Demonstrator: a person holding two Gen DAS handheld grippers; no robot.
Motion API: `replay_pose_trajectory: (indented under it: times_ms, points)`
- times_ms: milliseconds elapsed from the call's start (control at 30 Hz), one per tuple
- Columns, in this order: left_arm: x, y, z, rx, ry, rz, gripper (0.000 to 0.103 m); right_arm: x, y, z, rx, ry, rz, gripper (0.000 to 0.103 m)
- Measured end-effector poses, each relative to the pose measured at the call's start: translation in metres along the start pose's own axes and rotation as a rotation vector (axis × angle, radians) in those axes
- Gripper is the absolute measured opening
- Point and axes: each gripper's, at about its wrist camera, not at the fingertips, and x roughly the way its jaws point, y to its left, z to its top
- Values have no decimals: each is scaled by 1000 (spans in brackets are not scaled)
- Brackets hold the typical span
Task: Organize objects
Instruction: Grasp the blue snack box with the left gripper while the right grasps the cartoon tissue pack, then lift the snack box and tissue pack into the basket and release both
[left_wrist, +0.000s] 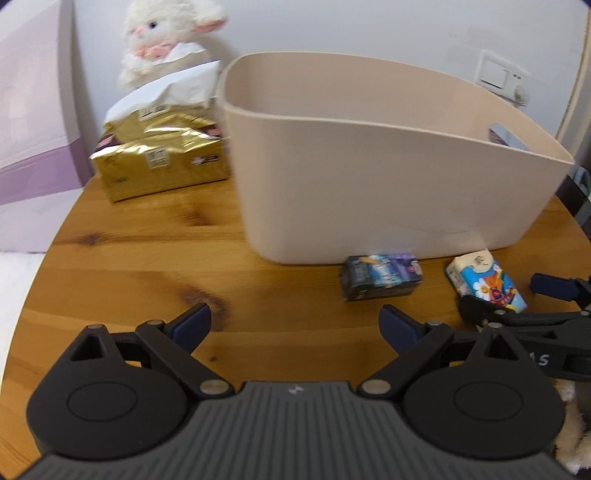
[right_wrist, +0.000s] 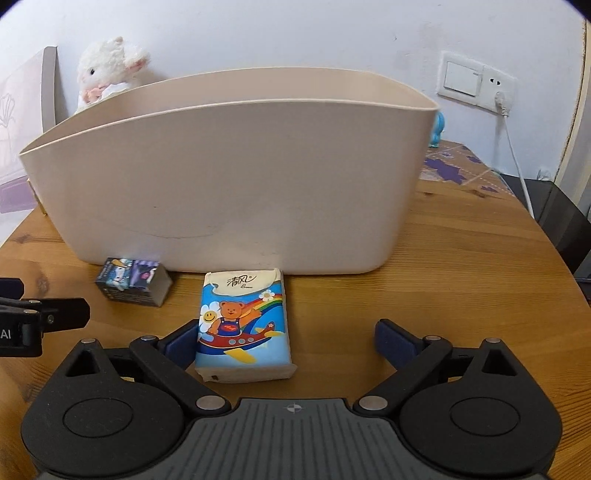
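Up front in the left wrist view, the left gripper (left_wrist: 295, 325) hovers over bare wood of the bench (left_wrist: 147, 266), its fingers (left_wrist: 194, 323) spread wide with nothing between them. Ahead stands a beige bin (left_wrist: 369, 184), and just before its near wall lies a small dark box (left_wrist: 380, 277). To the right of that box a tissue pack (left_wrist: 484, 282) printed with a cartoon bear lies flat, with the right gripper (left_wrist: 517, 299) set around its near end. Left of the bin sits a gold package (left_wrist: 159, 162), and behind it a white plush lamb (left_wrist: 166, 40) leans at the wall.

From the right wrist view, the right gripper (right_wrist: 291, 341) is spread wide about the tissue pack (right_wrist: 243, 325); its left finger (right_wrist: 181, 345) is at the pack's left edge, though contact cannot be confirmed, and the right finger stands clear. The pack's far end reaches the beige bin (right_wrist: 240, 184). The small dark box (right_wrist: 133, 282) lies to the pack's left, near the bin wall. A wall socket (right_wrist: 476, 83) carries a white plug on the right.
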Motion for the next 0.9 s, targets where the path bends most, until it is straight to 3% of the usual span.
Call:
replay_pose_trajectory:
  times_ms: [300,500,633,700,733,800,833,900]
  points:
    - [9,-35,13,22,-14,-26,98,-1,-11,-7,-6,-26,-7,100]
    - [32,-52,16,36,20,42,98,1,-13,-8,2,-37,-8,103]
    - [41,-48,18,-27,27,45,97,3,-13,-7,-6,-39,4,101]
    - [42,-47,19,-27,20,47,93,2,-12,-6,-16,-49,15,91]
    - [41,-46,19,-24,12,42,84,1,-11,-6,-22,-58,21,86]
    - [38,-44,20,-30,5,45,70,-2,-8,-6,-33,-69,25,65]
    - [36,-42,21,-35,3,45,55,-3,-6,-5,-36,-68,27,60]
    - [33,-36,22,-47,12,27,52,-6,-2,-5,-48,-65,35,42]
